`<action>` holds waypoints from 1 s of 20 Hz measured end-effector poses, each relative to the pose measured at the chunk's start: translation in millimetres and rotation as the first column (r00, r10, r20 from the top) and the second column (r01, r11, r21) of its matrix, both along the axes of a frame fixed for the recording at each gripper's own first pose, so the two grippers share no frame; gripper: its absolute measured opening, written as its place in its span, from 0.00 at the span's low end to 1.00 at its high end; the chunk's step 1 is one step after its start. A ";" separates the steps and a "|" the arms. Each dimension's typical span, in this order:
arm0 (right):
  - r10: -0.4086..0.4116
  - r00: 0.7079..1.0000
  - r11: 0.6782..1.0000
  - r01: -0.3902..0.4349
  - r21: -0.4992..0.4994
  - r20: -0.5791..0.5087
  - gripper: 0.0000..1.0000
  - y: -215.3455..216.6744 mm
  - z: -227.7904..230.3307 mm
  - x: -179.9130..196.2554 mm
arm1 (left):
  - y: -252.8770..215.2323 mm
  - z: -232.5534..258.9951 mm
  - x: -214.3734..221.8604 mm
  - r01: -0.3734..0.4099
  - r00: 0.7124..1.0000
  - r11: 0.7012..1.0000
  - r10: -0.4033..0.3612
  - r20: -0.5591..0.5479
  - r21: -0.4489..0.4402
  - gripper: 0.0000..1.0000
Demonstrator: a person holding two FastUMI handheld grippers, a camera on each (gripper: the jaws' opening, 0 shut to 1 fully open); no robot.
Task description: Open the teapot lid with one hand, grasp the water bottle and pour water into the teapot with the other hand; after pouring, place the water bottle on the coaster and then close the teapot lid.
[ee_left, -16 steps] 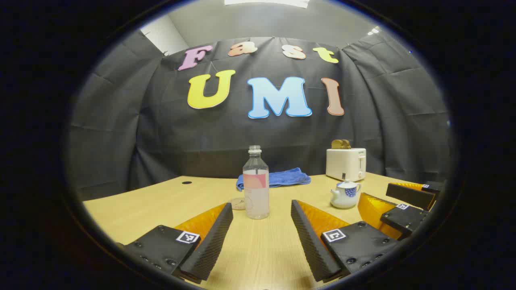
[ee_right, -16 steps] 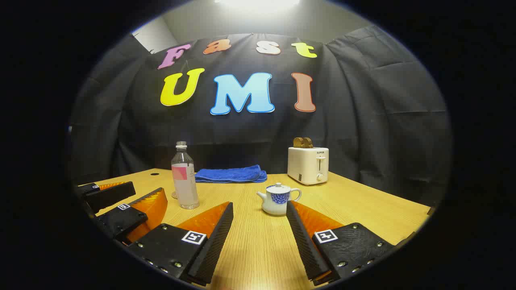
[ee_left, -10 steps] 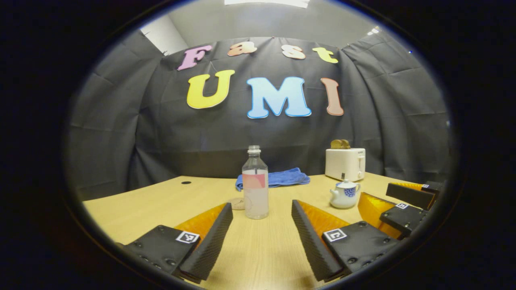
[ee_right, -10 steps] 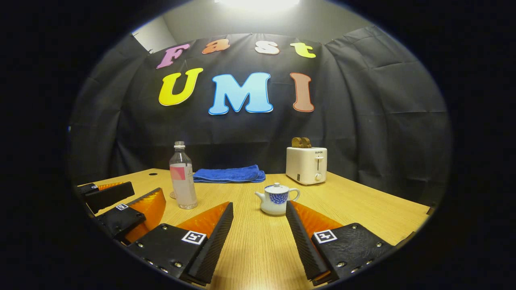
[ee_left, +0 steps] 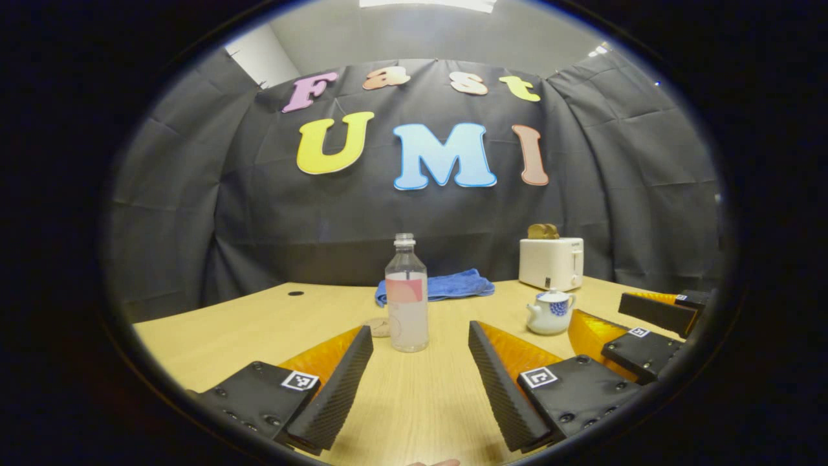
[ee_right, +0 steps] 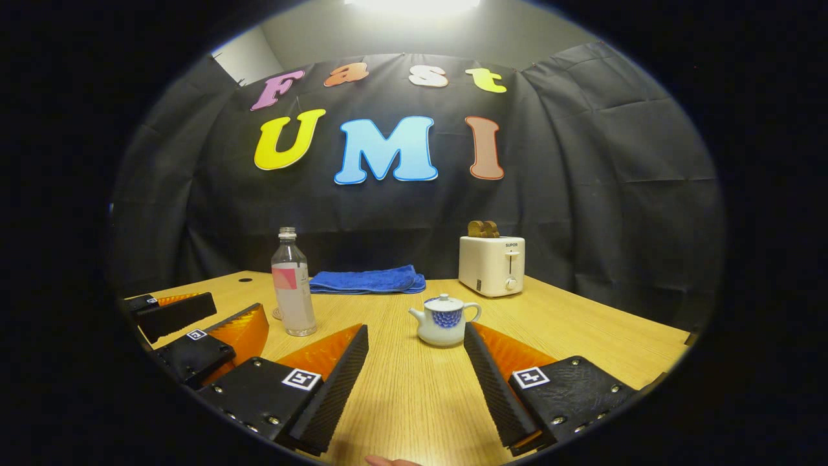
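An uncapped clear water bottle [ee_left: 407, 294] with a pink label stands on the wooden table, straight ahead of my open left gripper [ee_left: 420, 336] and a short way beyond its fingertips. A round coaster [ee_left: 377, 327] lies just left of the bottle's base. The small white teapot [ee_right: 444, 320] with blue pattern sits lid on, straight ahead of my open right gripper [ee_right: 414, 336]. In the right gripper view the bottle [ee_right: 293, 291] stands to the left, past the left gripper [ee_right: 194, 327]. The left gripper view has the teapot [ee_left: 549, 312] at right, near the right gripper [ee_left: 637, 327].
A folded blue towel [ee_right: 369, 280] lies at the back of the table [ee_right: 582, 330]. A white toaster [ee_right: 491, 264] with toast in its slots stands at the back right. The black booth wall closes the far side. A small hole [ee_left: 295, 293] marks the table's back left.
Both views have drifted slightly: bottle and teapot sit a little further left and further off in frame. The right gripper's fingers have spread a bit wider.
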State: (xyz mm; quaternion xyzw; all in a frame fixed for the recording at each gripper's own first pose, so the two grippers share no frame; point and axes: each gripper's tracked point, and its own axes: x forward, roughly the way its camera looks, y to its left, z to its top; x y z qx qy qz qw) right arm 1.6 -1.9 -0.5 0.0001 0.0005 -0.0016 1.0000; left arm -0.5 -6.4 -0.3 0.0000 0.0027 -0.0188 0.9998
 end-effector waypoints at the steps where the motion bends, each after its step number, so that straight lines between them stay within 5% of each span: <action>1: -0.003 1.000 1.000 0.003 0.000 0.003 0.93 -1.2 1.4 0.1 | -2.9 0.4 1.6 0.018 1.000 1.000 -0.018 -0.002 0.000 1.00; 16: -0.053 0.997 0.998 0.055 0.040 -0.056 0.93 -37.0 5.5 87.0 | 8.2 23.8 48.8 0.015 1.000 1.000 -0.015 -0.010 0.006 1.00; 20: -0.085 0.995 0.995 0.083 -0.049 -0.045 0.93 -46.6 11.3 123.1 | 13.4 31.6 73.0 0.013 1.000 1.000 -0.013 -0.012 0.008 1.00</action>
